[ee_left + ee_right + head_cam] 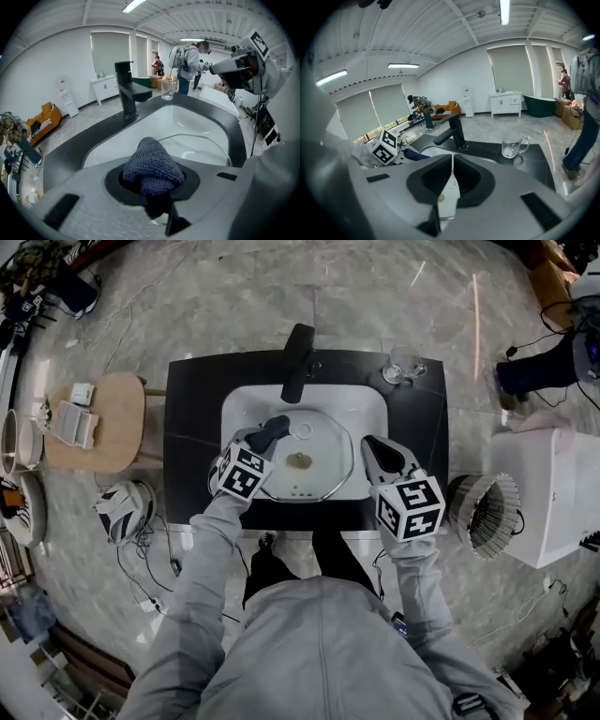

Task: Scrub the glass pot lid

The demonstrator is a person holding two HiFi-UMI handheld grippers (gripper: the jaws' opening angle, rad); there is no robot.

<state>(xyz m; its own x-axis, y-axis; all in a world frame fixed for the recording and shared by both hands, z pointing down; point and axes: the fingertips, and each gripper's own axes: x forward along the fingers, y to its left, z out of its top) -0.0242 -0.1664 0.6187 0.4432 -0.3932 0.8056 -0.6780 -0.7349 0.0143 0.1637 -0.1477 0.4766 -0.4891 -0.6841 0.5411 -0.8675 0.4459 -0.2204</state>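
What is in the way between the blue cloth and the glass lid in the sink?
Nothing visible. The left gripper's jaws hold the dark blue knitted cloth right by the round glass pot lid in the white sink, with no object between them.

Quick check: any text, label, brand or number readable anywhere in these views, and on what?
None readable.
Marker cubes: only black-and-white square patterns, no letters or digits.
Faucet and glass mug: no print visible.
Items on the stool: too small to read.
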